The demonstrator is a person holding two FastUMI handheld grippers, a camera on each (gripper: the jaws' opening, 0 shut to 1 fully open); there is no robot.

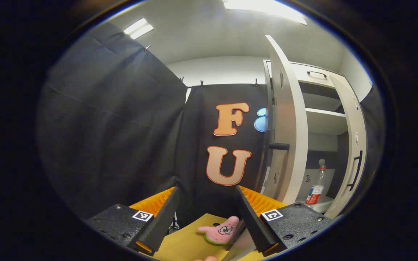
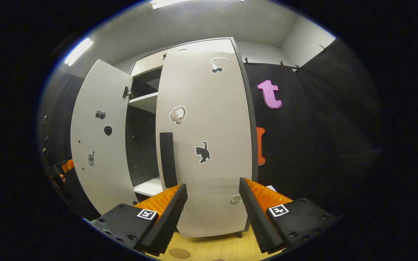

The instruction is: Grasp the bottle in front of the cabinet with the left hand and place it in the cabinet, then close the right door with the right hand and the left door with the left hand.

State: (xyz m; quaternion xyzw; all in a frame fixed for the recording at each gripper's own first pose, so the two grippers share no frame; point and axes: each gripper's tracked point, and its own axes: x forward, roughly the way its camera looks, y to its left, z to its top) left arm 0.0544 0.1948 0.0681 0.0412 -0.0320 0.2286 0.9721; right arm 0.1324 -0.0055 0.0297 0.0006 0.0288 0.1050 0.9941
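Left gripper [image 1: 206, 217] spread wide, empty, hovering over the wooden desk [image 1: 183, 246]; pink starfish plush toy [image 1: 220, 232] lying on the desk just between and below the fingers, near the right one. Beyond, black cloth wall, then to the right the left door [image 1: 287, 137] standing open edge-on, bar handle facing inward. Past it, the plastic bottle [image 1: 316, 188] with red label standing upright on the cabinet's bottom shelf [image 1: 321, 203], inside the carcass, well apart from this gripper. Right gripper [image 2: 212, 203] also wide, nothing held, close up to the lower face of the right door [image 2: 205, 145], which looks nearly but perhaps not fully shut; dark vertical handle [image 2: 168, 159] at its free edge, stickers across the panel. Farther left in the right gripper view, the left door swung well open, dark interior and shelf visible in the gap. Judged step: bottle placement done, finishing the right door. Best pressed flat near the handle edge, low and steady, until flush; then left gripper brought round behind the left door's outer face, clear of the plush, pushing near the free edge for leverage without clipping the bottle.
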